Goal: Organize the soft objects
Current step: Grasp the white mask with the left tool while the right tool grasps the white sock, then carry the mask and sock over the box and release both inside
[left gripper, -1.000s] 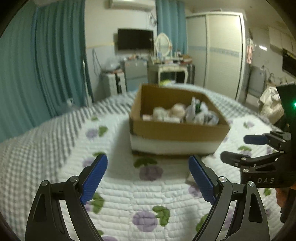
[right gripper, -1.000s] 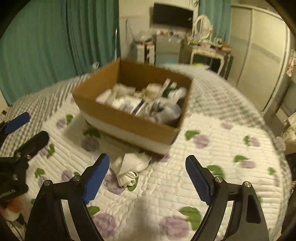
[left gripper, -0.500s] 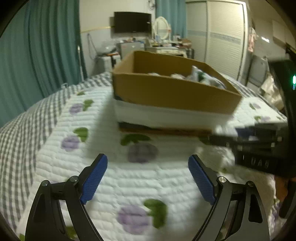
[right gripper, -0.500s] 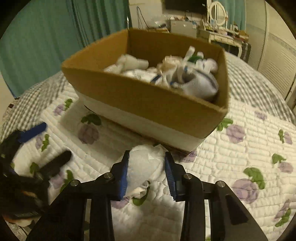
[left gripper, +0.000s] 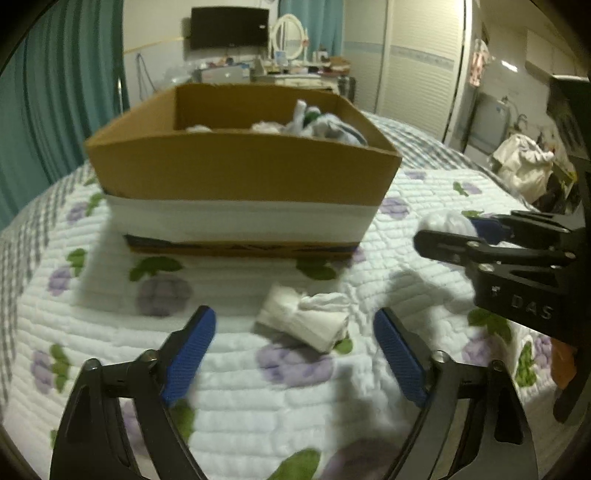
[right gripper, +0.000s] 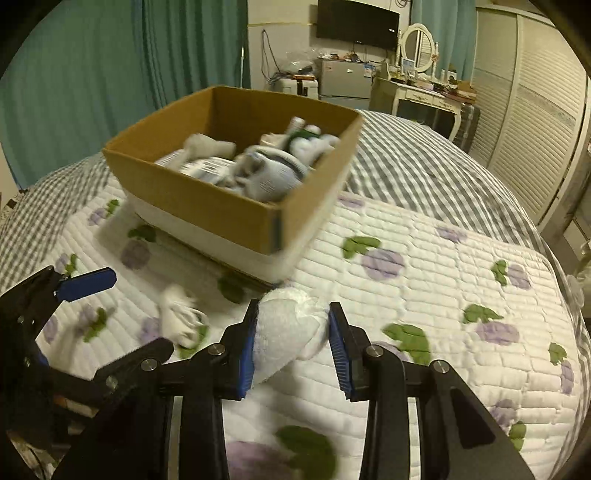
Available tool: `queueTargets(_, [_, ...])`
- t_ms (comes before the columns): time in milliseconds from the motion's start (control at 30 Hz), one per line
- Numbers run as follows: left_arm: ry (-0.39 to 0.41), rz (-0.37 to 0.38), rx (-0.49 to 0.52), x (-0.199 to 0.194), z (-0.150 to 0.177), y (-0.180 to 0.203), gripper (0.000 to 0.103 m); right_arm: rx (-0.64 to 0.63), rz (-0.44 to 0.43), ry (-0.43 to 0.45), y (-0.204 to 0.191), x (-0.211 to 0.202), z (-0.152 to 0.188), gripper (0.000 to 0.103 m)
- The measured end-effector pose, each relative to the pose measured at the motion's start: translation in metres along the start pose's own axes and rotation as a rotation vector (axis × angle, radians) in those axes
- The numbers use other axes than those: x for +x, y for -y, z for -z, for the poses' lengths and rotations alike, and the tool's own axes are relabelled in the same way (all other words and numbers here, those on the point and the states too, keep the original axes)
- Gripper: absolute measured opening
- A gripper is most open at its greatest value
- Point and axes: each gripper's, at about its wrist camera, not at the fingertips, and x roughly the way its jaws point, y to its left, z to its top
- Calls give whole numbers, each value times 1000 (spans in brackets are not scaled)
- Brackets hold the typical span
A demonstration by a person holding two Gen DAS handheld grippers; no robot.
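- Currently, left wrist view: the left gripper (left gripper: 295,341) is spread wide, holding nothing. A folded white cloth (left gripper: 306,319) lies on the quilt (left gripper: 92,332) directly ahead, between the lines of the two fingers and just short of the fingertips. Its long axis runs roughly crosswise to the fingers, tilted down to the right.
- The cardboard box (left gripper: 240,173) stands beyond the cloth, apart from it, with soft items already inside. The right gripper (left gripper: 458,236) enters from the right, raised, pinching a white bundle (left gripper: 443,221).
- Judgement: the left gripper is nearer the loose cloth; a short forward reach should bracket it.
- Right wrist view: the right gripper (right gripper: 291,339) is pressed onto the white bundle (right gripper: 288,328), held above the quilt (right gripper: 443,295) near the box corner. The box (right gripper: 207,199) lies ahead and to the left; its open top is the likely drop point.
- The loose cloth (right gripper: 181,317) shows blurred at left, near the left gripper (right gripper: 74,295).
- Room: a bed with floral quilt, teal curtains (right gripper: 110,74), a wall television (right gripper: 356,24), a dressing table (right gripper: 417,92), a louvred wardrobe (right gripper: 535,110).
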Motion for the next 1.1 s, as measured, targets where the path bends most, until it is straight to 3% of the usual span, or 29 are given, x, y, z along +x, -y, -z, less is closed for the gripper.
queueTargets(133, [-36,-8,-3,22,-2,4,75,23,-16,1,17,7,4,35])
queueTargets(200, [-58,-3,-2,31,-2,5,60,42,-37,-6,24,12,6,35])
queueTargets(267, [-83,-15,0,38,-1,5,55,48,-46,-10,25,15,7,35])
queueTargets(533, [-70,-5,24,21,4,3,47,42,-66,4,18,10,8,35])
queueTargets(833, [-2,-9,22,-40,-6,-4,47,-34,-20,56,-13,-38,-6,35])
queueTargets(1100, [157,-40,49,-116,-44,-10,47,-34,22,158,-38,-104,-48,35])
